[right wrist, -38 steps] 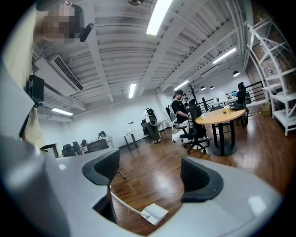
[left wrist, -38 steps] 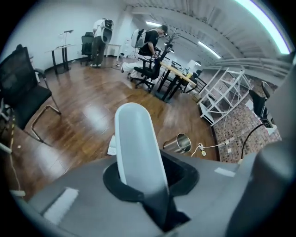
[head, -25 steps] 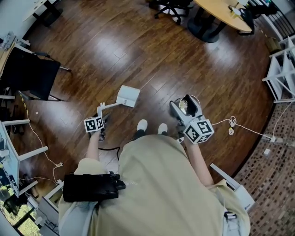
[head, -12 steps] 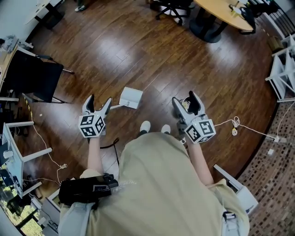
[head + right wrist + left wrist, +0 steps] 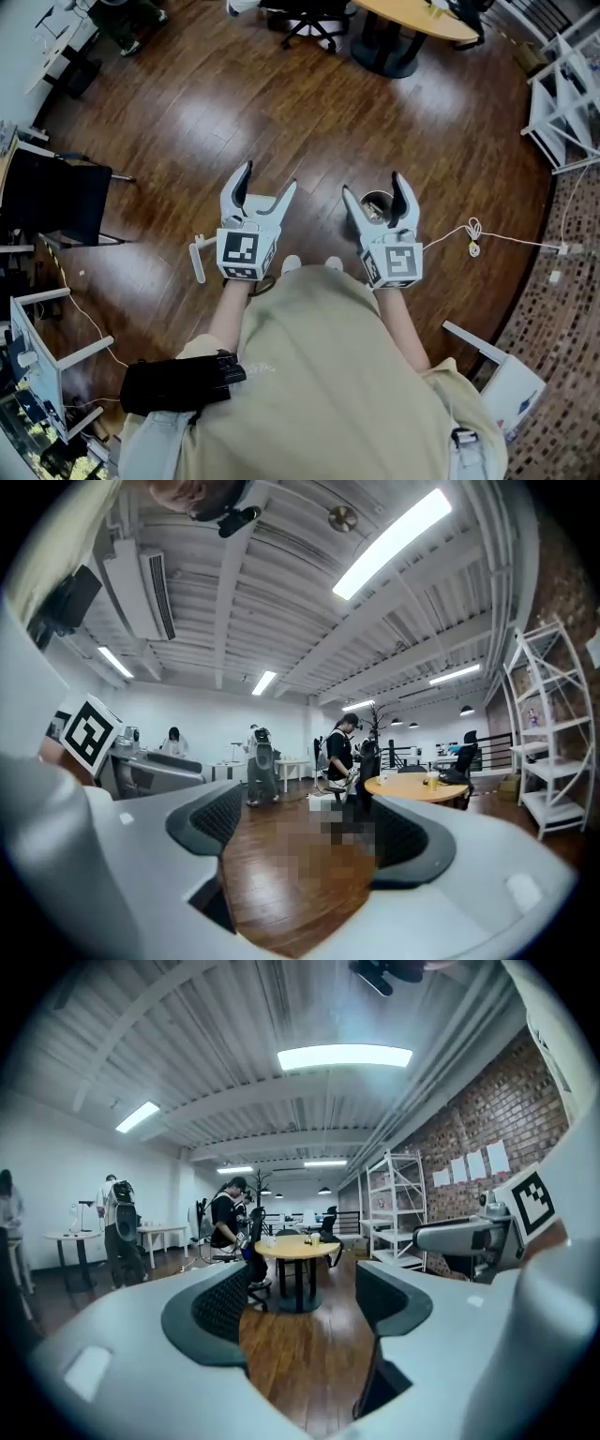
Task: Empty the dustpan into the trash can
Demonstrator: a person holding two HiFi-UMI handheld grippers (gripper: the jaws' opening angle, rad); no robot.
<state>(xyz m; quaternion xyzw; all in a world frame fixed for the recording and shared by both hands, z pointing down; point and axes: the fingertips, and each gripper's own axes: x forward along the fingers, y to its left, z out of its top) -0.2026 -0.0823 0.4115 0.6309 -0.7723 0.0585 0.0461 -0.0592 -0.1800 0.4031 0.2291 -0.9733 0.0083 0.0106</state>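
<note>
With the left tongs [image 5: 268, 178] closing on nothing and the right tongs [image 5: 373, 185] apart and empty, the dustpan [image 5: 197, 260] lies on the floor [image 5: 281, 103] at centre left and the can [image 5: 379, 201] just above the shoes [image 5: 291, 265], where a careless step might tip it.

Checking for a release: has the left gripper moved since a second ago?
Yes. The left gripper has risen and swung right, toward the shoes, leaving the dustpan handle on the floor at its left. Its jaws, closing, hold nothing.
</note>
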